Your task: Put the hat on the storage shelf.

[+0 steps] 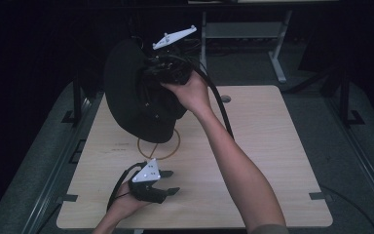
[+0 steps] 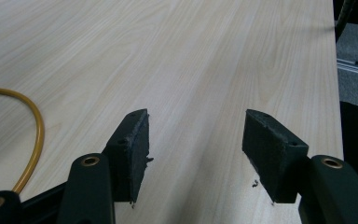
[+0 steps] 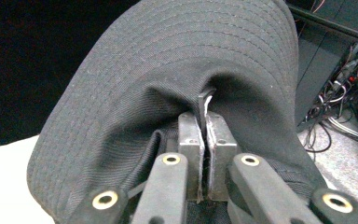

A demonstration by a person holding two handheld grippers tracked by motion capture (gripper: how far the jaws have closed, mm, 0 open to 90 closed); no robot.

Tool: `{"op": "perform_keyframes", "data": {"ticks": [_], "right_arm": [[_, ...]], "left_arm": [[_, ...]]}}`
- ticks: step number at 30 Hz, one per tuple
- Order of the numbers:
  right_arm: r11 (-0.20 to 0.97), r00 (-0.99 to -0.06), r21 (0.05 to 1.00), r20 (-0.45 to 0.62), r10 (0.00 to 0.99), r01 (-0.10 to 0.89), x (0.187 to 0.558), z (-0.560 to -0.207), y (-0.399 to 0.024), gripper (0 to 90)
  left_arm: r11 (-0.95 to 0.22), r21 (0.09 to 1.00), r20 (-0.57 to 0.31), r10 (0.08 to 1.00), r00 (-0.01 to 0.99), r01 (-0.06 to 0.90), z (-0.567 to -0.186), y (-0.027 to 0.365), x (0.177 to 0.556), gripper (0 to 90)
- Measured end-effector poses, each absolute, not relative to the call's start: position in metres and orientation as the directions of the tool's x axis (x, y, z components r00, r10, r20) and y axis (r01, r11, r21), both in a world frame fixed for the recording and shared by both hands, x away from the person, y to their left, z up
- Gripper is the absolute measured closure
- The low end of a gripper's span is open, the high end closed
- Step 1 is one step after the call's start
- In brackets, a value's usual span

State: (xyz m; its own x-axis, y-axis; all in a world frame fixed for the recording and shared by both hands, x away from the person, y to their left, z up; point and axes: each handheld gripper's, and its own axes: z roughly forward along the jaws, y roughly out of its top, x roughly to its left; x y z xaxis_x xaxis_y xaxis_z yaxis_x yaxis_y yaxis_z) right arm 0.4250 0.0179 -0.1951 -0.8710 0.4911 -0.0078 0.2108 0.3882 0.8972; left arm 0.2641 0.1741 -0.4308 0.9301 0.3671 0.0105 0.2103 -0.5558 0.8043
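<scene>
A black brimmed hat point(image 1: 131, 92) hangs in the air above the far left of the table, held up by my right gripper point(image 1: 168, 68). In the right gripper view the right gripper point(image 3: 204, 123) is shut on the hat point(image 3: 168, 79), pinching a fold of fabric where the crown meets the stitched brim. Near the front edge my left gripper point(image 1: 171, 182) rests low over the table with its jaws open. In the left gripper view the left gripper point(image 2: 193, 140) has bare wood between its pads point(image 2: 137, 144).
A thin yellow ring point(image 1: 159, 146) lies on the light wooden table point(image 1: 268, 161) under the hat, and the yellow ring point(image 2: 32, 140) curves at the left of the left gripper view. A desk frame point(image 1: 243, 34) stands beyond the far edge.
</scene>
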Motion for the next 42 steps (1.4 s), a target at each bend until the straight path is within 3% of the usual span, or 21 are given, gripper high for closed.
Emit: {"op": "perform_keyframes", "data": {"ticks": [18, 29, 42], "right_arm": [[0.502, -0.880, 0.846, -0.090, 0.466, 0.180, 0.432, -0.207, 0.063, 80.9], [0.459, -0.909, 0.861, 0.010, 0.416, 0.220, 0.432, -0.219, 0.061, 63.8], [0.416, -0.910, 0.872, 0.073, 0.409, 0.257, 0.436, -0.230, 0.033, 53.1]], "left_arm": [[-0.557, 0.804, 0.010, 0.361, 0.933, 0.207, -0.431, 0.171, 0.262, 40.7], [-0.567, 0.800, 0.016, 0.351, 0.936, 0.199, -0.432, 0.170, 0.262, 40.7], [-0.564, 0.797, 0.008, 0.367, 0.930, 0.216, -0.434, 0.172, 0.263, 39.9]]}}
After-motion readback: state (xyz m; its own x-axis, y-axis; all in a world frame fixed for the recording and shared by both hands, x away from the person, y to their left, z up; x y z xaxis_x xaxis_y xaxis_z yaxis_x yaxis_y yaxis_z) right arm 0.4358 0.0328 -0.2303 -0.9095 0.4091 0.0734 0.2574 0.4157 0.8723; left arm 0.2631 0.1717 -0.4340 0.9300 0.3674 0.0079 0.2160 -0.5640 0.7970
